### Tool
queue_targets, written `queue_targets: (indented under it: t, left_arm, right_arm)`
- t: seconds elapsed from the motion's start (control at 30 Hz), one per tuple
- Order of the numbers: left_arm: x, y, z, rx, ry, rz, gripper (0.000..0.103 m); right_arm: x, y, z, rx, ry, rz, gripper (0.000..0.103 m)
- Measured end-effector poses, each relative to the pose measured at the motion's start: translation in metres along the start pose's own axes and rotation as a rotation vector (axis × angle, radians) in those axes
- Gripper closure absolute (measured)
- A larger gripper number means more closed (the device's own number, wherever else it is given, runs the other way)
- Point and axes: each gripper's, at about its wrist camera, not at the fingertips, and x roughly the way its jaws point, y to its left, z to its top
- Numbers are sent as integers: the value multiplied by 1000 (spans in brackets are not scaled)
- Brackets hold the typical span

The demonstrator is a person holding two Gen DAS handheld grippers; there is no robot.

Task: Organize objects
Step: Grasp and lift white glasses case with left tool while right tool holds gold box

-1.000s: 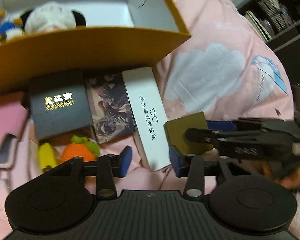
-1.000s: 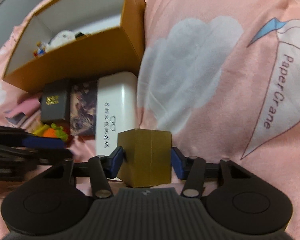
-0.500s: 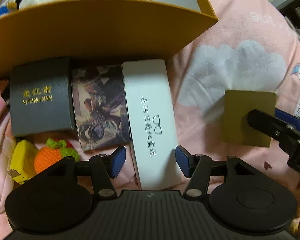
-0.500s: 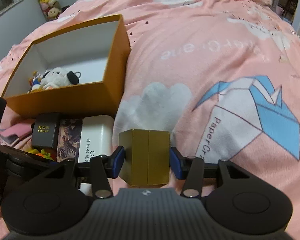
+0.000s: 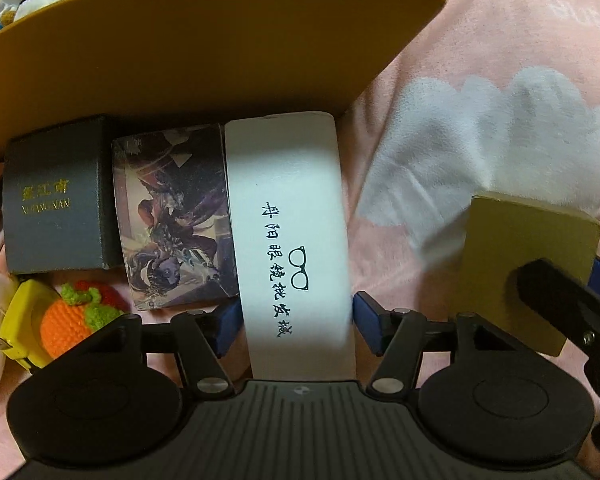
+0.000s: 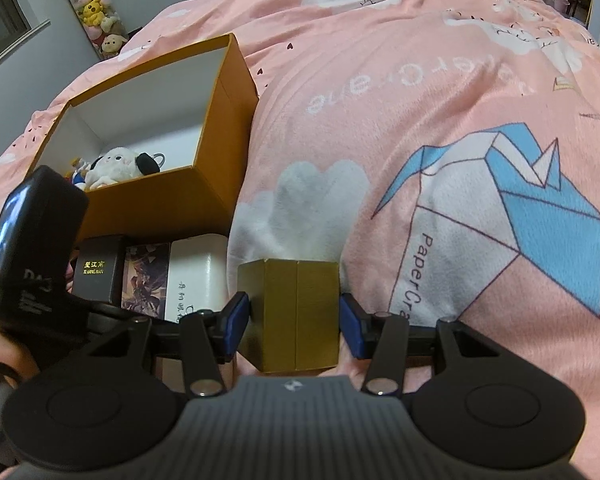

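Note:
A white glasses case (image 5: 288,208) with black lettering lies on the pink bedspread, one end against the open mustard box (image 5: 220,52). My left gripper (image 5: 296,322) points down over the case's near end. It is open, with a blue pad on each side of the case. My right gripper (image 6: 294,328) is shut on a small gold box (image 6: 296,312) and holds it above the bedspread. The left wrist view shows that gold box (image 5: 520,248) to the right of the case. A white plush toy (image 6: 116,164) lies inside the mustard box (image 6: 220,184).
Left of the case lie an illustrated card box (image 5: 172,216) and a black box with gold letters (image 5: 52,200). A knitted orange (image 5: 72,316) and a yellow tape measure (image 5: 12,320) sit nearer. The pink bedspread (image 6: 440,140) stretches right.
My left gripper has come down over the white case and its jaws have widened to either side of it. The right gripper has risen and tilted up with the gold box.

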Motion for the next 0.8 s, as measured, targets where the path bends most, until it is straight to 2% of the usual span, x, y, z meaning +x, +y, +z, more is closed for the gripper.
queue_targets:
  t: [0.27,0.5,0.8]
  left_arm:
    - [-24,27,-16,-3,-14,-139,35]
    - [-58,55,-34,14,-105,-232,35]
    - [-109,90,-58,22,-252,-291,37]
  right_arm:
    - [-7,1,-1,-1,-17,13,52]
    - [-19,8,2,-4,-29,40,52]
    - [-44,26,20,-59,-98,55,52]
